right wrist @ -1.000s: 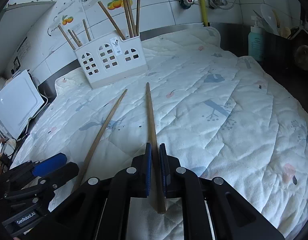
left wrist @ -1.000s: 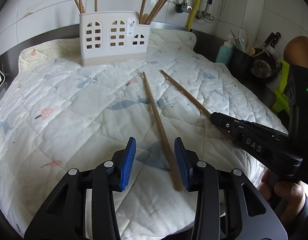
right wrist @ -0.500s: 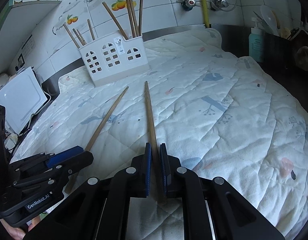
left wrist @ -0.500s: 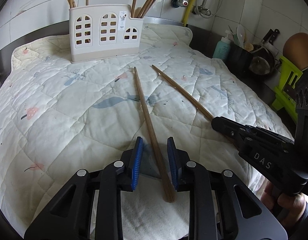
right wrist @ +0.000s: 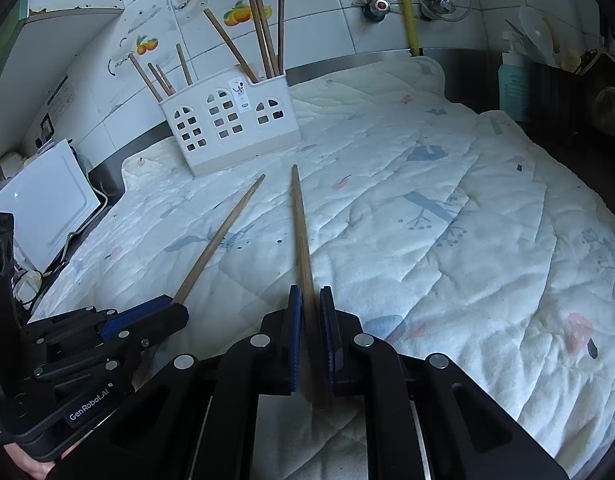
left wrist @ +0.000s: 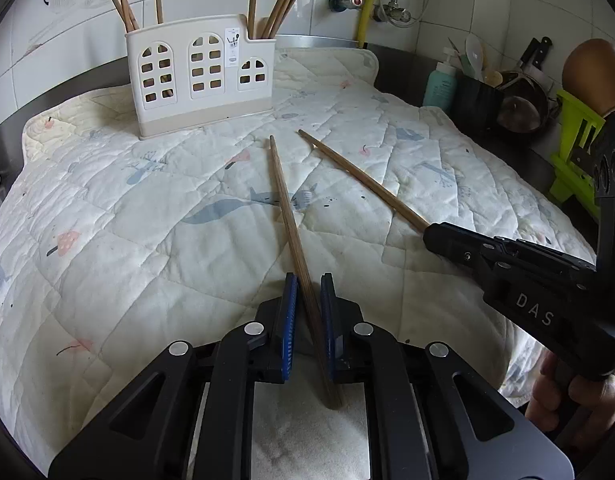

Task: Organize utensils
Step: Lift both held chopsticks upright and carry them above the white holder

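your left gripper (left wrist: 308,280) has just been closing on one chopstick (left wrist: 285,208), your right gripper (right wrist: 310,294) is clamped on another chopstick (right wrist: 301,232), both over the quilt (right wrist: 447,216).

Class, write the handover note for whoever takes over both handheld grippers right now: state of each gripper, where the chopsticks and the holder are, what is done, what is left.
Left gripper: jaws just closed around the left chopstick; it lies between the pads on the quilt.
Right gripper: right chopstick sits between its pads, though the jaws have just eased slightly.
Both chopsticks point toward the white holder at the back of the quilt.
Done: several chopsticks already stand in the holder.
Left: lift these two and drop them in.
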`<action>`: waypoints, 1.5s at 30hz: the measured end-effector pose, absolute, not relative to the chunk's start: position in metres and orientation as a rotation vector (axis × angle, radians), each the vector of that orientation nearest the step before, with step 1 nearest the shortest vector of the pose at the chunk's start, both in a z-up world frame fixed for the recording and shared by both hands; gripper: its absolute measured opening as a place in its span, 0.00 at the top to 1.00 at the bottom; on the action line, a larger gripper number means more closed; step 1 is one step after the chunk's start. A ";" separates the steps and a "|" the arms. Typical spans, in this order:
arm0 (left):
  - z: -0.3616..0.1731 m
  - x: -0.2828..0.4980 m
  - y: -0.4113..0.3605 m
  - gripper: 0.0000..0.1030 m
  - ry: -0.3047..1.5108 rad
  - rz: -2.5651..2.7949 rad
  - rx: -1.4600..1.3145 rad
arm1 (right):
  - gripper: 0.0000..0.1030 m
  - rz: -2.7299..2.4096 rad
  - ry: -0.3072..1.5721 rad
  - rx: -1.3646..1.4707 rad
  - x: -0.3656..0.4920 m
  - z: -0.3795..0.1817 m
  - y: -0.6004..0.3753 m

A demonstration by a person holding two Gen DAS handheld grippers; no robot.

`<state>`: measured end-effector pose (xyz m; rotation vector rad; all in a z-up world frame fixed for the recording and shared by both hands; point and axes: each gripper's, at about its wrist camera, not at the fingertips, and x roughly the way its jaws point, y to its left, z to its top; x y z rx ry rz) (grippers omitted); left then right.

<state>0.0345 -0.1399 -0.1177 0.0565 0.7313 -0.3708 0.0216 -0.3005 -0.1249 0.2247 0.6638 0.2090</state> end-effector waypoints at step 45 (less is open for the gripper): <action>0.005 0.086 -0.044 0.95 0.555 -0.381 -0.076 | 0.94 0.421 0.397 -0.147 0.115 0.146 -0.275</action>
